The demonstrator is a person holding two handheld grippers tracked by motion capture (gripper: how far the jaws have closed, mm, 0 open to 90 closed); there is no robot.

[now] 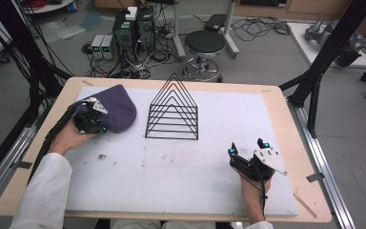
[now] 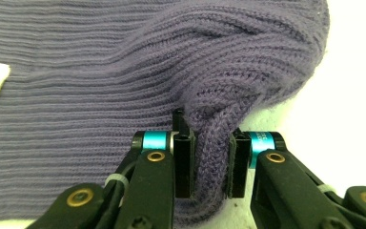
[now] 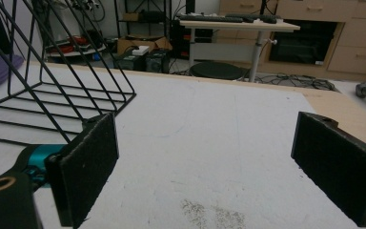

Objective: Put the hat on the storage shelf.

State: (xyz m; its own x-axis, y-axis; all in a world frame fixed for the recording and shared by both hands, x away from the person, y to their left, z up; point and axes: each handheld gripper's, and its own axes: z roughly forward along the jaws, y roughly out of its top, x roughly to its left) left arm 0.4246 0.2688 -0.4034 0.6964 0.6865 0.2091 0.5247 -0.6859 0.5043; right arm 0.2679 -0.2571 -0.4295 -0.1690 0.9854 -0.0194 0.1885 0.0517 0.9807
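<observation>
Purple hat lies near left far corner of table, just left of wire rack. Left gripper clenched on fold of hat's knit, pads pinching it. Right gripper released, jaws wide apart, nothing between, near right front corner.

A lab: computer towers, tangled floor cables, black rig frames
</observation>
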